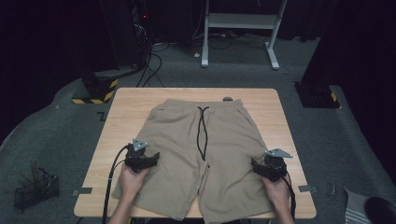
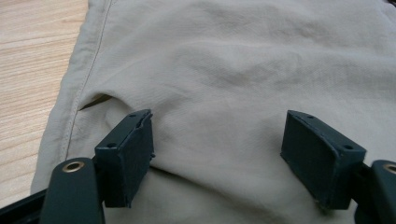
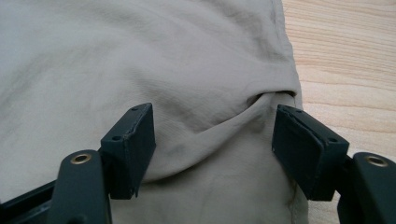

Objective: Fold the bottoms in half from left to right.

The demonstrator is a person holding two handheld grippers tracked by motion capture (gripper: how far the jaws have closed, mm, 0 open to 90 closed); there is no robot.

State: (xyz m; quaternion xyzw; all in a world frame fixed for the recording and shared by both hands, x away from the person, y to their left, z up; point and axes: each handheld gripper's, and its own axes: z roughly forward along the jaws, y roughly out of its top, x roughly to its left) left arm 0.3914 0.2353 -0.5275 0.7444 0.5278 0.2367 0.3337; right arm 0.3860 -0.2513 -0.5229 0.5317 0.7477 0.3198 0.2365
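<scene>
Khaki shorts [image 1: 224, 140] lie flat on the wooden table [image 1: 126, 100], waistband at the far side, with a black drawstring [image 1: 202, 133] running down the middle. My left gripper [image 1: 142, 158] rests on the shorts' left leg, near its outer seam. In the left gripper view its jaws [image 2: 219, 126] stand open over smooth fabric [image 2: 224, 60], a pocket slit [image 2: 95, 100] just beyond the left pad. My right gripper [image 1: 268, 167] sits on the right leg by the outer edge. It is open too [image 3: 212, 116], with a raised fold of cloth [image 3: 219, 128] lying between the pads, beside a pocket opening [image 3: 273, 95].
Bare wood borders the shorts on both sides [image 2: 32, 70] [image 3: 345, 56]. A small dark object [image 1: 228, 99] sits at the table's far edge. On the floor are a black wire basket [image 1: 36, 189] at the left, cables [image 1: 154, 70], and a white desk frame [image 1: 240, 28] behind.
</scene>
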